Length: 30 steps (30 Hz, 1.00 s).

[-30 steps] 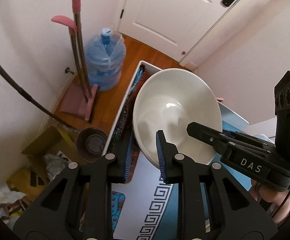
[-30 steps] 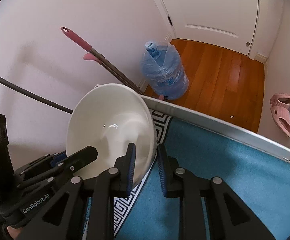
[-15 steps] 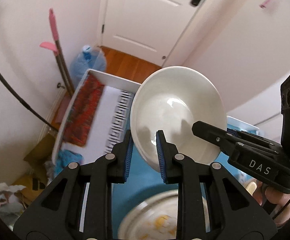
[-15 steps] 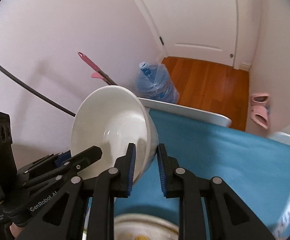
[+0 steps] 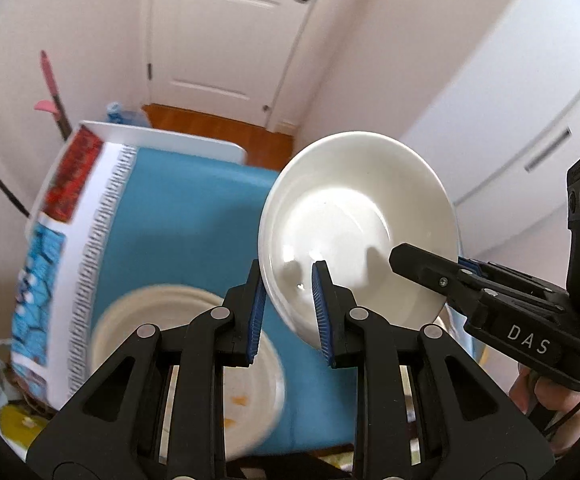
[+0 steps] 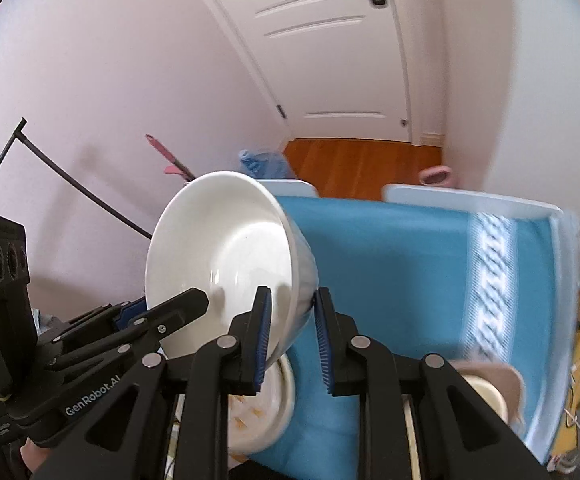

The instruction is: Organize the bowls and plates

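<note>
While each claw, left (image 5: 290,304) and right (image 6: 290,332), pinches opposite rim edges, the white bowl (image 5: 356,236) looks rigid, glazed-slippery and breakable, best held by its rim.

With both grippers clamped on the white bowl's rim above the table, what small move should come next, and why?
Probably lower the white bowl toward the plate below it. The left gripper and right gripper each pinch its rim, and it hangs tilted in the air above the blue tablecloth. Levelling it on the way down would seem wise.
</note>
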Each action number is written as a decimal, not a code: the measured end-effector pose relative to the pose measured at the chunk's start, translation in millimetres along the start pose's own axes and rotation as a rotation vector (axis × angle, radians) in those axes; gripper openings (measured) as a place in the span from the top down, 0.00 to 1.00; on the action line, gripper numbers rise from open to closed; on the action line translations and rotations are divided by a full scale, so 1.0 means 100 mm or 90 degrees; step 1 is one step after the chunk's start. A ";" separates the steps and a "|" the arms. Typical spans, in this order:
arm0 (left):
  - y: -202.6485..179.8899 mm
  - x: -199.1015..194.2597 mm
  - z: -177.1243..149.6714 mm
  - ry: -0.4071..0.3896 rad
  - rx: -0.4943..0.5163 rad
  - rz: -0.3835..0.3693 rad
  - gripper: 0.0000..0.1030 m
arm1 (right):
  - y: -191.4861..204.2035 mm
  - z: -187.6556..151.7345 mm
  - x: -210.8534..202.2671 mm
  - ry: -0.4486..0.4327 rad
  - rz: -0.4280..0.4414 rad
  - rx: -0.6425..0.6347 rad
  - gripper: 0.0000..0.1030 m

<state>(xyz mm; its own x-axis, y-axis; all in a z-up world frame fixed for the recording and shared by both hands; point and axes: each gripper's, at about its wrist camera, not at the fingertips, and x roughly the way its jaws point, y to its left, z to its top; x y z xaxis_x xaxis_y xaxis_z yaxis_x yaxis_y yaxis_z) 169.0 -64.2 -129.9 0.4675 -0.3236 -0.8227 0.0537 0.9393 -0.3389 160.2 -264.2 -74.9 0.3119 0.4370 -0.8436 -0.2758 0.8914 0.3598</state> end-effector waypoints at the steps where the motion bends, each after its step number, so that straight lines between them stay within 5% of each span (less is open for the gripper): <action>1: -0.13 0.01 -0.09 0.004 0.007 -0.004 0.80 | -0.09 -0.08 -0.09 -0.002 -0.004 0.005 0.81; 16: -1.03 0.65 -0.99 0.113 0.062 -0.032 0.80 | -1.15 -1.07 -0.49 0.018 -0.059 0.096 0.81; 30: -1.25 0.99 -1.06 0.151 0.104 0.012 0.80 | -1.56 -1.41 -0.34 0.063 -0.056 0.141 0.81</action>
<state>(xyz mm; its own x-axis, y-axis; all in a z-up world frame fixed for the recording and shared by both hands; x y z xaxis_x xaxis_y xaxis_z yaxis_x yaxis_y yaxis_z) 115.1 -225.9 -217.3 0.2519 -0.3048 -0.9185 0.1968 0.9454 -0.2598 64.6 -435.1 -158.0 0.2322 0.3519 -0.9068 -0.0422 0.9350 0.3521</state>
